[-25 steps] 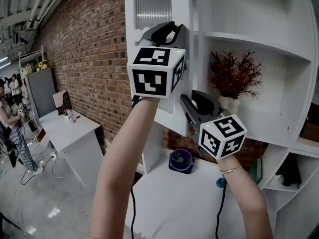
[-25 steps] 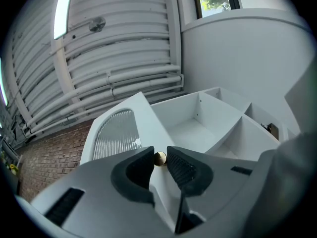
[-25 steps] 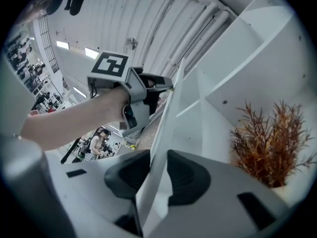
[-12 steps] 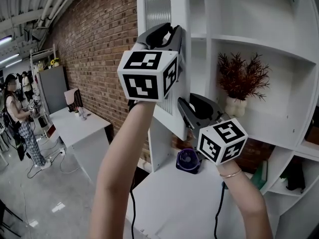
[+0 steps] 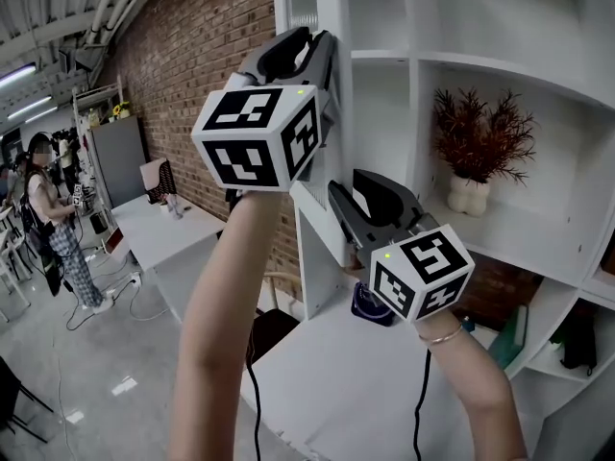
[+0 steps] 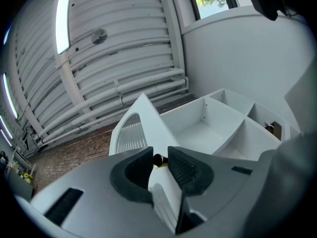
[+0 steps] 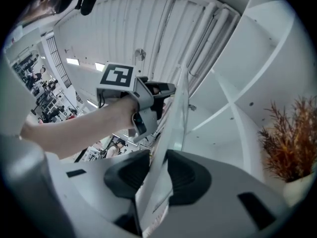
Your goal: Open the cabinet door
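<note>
The white cabinet door [image 5: 330,8], with a ribbed glass panel, stands swung out nearly edge-on from the shelf unit [image 5: 500,65]. My left gripper [image 5: 315,48] is high on the door's edge. In the left gripper view the small dark knob [image 6: 158,159] sits between the pads of my left gripper [image 6: 159,157], touching both while the jaws are opening. Lower down, my right gripper [image 5: 348,188] clamps the door's lower edge. The right gripper view shows the door panel [image 7: 176,113] pinched between the pads of my right gripper [image 7: 157,157].
A dried red plant in a white vase [image 5: 480,142] stands on the open shelf. A purple fan [image 5: 368,307] sits on the white table [image 5: 317,382] below. A brick wall [image 5: 202,56], a white desk [image 5: 168,229] and people [image 5: 48,209] lie to the left.
The door has swung further out from the cabinet, and its ribbed face is now almost edge-on. Both grippers have moved left with it, keeping their places on the door.
</note>
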Demonstrator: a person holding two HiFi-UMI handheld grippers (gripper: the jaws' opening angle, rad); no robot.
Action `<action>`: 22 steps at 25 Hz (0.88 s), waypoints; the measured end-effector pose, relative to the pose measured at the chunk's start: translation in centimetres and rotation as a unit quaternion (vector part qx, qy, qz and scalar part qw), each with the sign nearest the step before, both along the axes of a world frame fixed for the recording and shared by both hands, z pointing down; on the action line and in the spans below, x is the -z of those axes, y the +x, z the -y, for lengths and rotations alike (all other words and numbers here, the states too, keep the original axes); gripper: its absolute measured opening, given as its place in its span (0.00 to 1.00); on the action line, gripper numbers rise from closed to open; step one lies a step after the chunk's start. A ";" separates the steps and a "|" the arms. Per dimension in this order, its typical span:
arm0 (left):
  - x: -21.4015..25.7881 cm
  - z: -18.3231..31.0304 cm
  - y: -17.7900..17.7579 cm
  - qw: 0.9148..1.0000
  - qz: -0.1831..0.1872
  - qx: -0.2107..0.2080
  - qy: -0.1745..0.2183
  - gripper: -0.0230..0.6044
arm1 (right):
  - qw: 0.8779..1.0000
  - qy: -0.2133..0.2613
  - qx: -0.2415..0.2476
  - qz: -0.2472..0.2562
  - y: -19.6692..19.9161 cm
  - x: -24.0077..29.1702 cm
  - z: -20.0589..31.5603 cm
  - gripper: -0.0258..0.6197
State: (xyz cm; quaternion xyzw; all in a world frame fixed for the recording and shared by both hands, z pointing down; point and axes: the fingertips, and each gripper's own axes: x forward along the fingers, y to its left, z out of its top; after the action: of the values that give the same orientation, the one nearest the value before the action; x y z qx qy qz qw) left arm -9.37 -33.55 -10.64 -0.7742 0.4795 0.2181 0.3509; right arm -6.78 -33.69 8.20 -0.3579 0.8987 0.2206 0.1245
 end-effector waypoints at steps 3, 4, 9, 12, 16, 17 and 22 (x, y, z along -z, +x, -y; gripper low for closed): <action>0.0 -0.4 -0.6 1.000 0.000 0.001 0.002 0.18 | 1.000 0.005 0.014 0.000 -0.6 0.0 -0.5 0.22; 0.1 -0.5 -0.9 1.000 0.000 0.003 0.001 0.18 | 1.000 0.006 0.019 0.001 -0.9 0.0 -0.6 0.22; 0.0 -1.1 -1.8 1.000 0.010 0.027 0.009 0.17 | 0.999 0.011 0.037 0.007 -1.9 0.0 -1.2 0.23; 0.0 -1.4 -2.5 0.999 0.009 0.032 0.011 0.17 | 0.999 0.013 0.049 0.007 -2.5 0.0 -1.5 0.23; 0.0 -1.8 -3.6 0.999 0.009 0.044 0.010 0.16 | 0.998 0.014 0.064 0.005 -3.5 -0.1 -1.9 0.23; 0.0 -1.9 -3.8 0.999 0.009 0.047 0.010 0.16 | 0.998 0.015 0.067 0.004 -3.8 -0.1 -2.0 0.23; 0.0 -2.1 -4.4 0.997 0.026 0.069 0.003 0.15 | 0.997 0.018 0.077 0.009 -4.7 0.0 -2.4 0.23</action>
State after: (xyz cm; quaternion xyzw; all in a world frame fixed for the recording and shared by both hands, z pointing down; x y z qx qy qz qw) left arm -13.81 -31.47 -10.64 -0.7439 0.5216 0.1746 0.3795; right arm -11.44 -31.30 8.25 -0.2874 0.9184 0.2230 0.1556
